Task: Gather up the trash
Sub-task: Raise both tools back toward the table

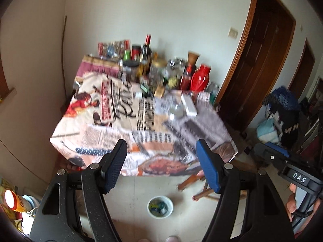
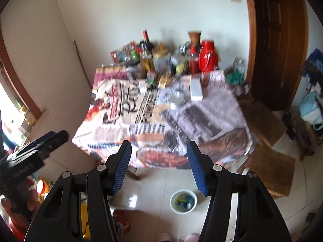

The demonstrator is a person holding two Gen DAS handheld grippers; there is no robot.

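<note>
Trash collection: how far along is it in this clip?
Done: a white bin on the floor already holds some scraps. In hand: nothing; the left gripper and right gripper are open and empty. Left: a white box and small items remain on the newspaper-covered table.

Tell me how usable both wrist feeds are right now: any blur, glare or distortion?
Left wrist view: the table and bottles are motion-smeared, the walls bow from fisheye, and the left gripper is sharp. Right wrist view: same smear, blown-out window at left, a sheen on the floor, and the right gripper is crisp.
</note>
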